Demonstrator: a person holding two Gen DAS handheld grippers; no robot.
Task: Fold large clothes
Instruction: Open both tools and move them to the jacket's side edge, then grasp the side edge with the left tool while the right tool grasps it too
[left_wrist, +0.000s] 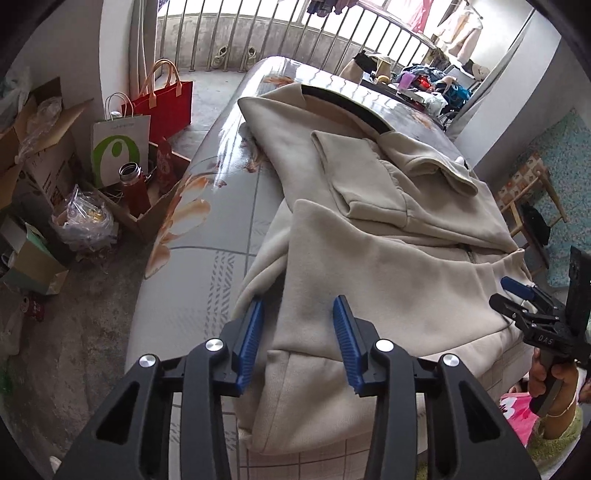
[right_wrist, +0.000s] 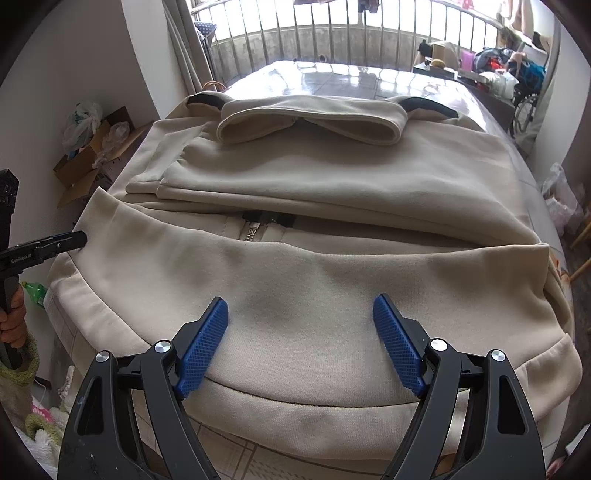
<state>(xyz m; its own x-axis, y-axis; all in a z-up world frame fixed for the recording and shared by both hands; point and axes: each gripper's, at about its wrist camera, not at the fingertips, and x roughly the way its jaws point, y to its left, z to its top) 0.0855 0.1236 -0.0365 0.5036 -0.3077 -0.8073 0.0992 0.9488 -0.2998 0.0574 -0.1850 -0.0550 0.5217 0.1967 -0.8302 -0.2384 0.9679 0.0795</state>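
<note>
A large beige zip-up sweatshirt (left_wrist: 388, 236) lies on the table, sleeves folded across its front, collar at the far end. It fills the right wrist view (right_wrist: 314, 266), with its zipper (right_wrist: 253, 232) showing at the middle. My left gripper (left_wrist: 299, 306) is open and empty, hovering over the garment's near left corner by the hem. My right gripper (right_wrist: 300, 306) is open and empty above the hem band. The right gripper also shows in the left wrist view (left_wrist: 524, 299) at the garment's right edge, and the left gripper shows in the right wrist view (right_wrist: 70, 238) at the left edge.
The table (left_wrist: 207, 258) has a glossy patterned cover. On the floor to the left stand cardboard boxes (left_wrist: 40, 155), a red bag (left_wrist: 166, 103), a white paper bag (left_wrist: 118, 147) and a bottle (left_wrist: 133, 184). A wooden stool (left_wrist: 532, 195) stands at the right. A railing (right_wrist: 332, 33) runs behind.
</note>
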